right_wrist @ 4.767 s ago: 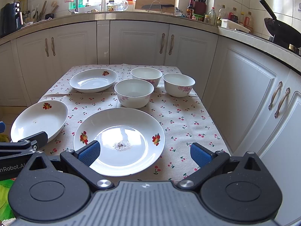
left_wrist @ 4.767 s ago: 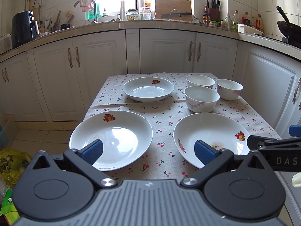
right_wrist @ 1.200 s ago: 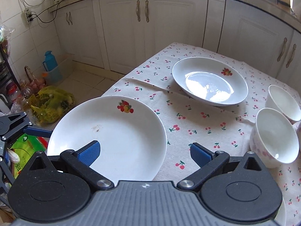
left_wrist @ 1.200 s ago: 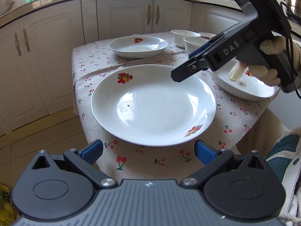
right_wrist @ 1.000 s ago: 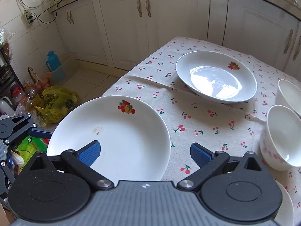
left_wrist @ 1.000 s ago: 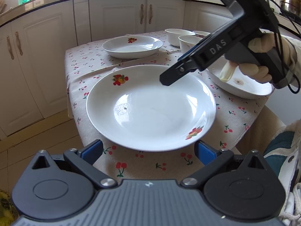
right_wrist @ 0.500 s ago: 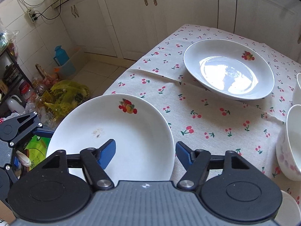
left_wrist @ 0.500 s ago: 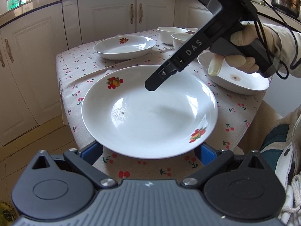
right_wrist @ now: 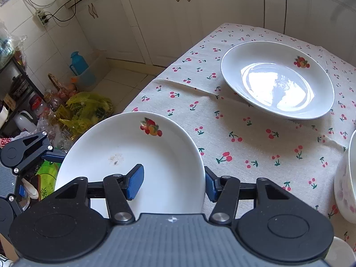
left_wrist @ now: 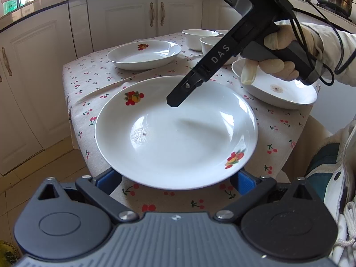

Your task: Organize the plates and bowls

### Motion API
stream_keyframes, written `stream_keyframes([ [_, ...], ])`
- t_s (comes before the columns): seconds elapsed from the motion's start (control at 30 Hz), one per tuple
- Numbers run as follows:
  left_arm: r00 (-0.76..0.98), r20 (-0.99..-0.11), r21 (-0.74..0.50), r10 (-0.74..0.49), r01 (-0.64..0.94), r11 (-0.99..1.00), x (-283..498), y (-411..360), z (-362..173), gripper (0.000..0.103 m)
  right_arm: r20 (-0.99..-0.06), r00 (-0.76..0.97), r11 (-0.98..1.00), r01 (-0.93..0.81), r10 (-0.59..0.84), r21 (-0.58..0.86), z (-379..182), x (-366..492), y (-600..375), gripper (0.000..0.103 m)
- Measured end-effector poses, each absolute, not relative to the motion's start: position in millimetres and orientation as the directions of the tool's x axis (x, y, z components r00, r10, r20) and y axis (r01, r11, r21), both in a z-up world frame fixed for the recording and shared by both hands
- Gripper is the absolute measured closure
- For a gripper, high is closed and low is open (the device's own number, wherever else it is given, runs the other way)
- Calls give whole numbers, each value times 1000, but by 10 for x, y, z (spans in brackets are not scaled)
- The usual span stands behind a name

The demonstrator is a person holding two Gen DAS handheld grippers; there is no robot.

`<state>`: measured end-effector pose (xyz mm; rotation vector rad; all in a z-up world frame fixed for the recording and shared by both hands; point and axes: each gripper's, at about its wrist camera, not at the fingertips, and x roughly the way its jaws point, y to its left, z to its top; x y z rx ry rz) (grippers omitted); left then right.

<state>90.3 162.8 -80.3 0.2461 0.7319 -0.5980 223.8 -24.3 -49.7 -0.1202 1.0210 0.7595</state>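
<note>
A white plate with fruit prints (left_wrist: 175,133) lies at the table's near corner; it also shows in the right wrist view (right_wrist: 124,155). My left gripper (left_wrist: 175,181) is open, its blue pads just under the plate's near rim. My right gripper (right_wrist: 172,183) straddles the plate's rim, one pad (right_wrist: 135,181) inside the plate and one outside, jaws narrowed but apart. In the left wrist view the right gripper (left_wrist: 178,99) reaches over the plate. A second plate (right_wrist: 278,80) lies farther back, a third plate (left_wrist: 276,89) at the right, and bowls (left_wrist: 200,36) behind.
The cherry-print tablecloth (right_wrist: 233,146) covers a small table beside white cabinets (left_wrist: 133,20). Bags and bottles (right_wrist: 77,109) crowd the floor left of the table. A bowl (right_wrist: 347,184) stands close at the right edge of the right wrist view.
My right gripper's jaws have narrowed around the near plate's rim. My left gripper has moved in until its pads sit under the plate's near edge.
</note>
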Motion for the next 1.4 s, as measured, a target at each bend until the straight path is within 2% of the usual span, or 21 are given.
stream_keyframes([
  [0.7, 582, -666, 10, -468, 633, 774, 1195, 1426, -751, 2, -782, 379, 797, -557, 496, 236, -353, 2375, -508, 41],
  [1.4, 570, -667, 29, -480, 664, 747, 1518, 1300, -832, 2, -790, 408, 839, -494, 457, 230, -481, 2600, -647, 41],
])
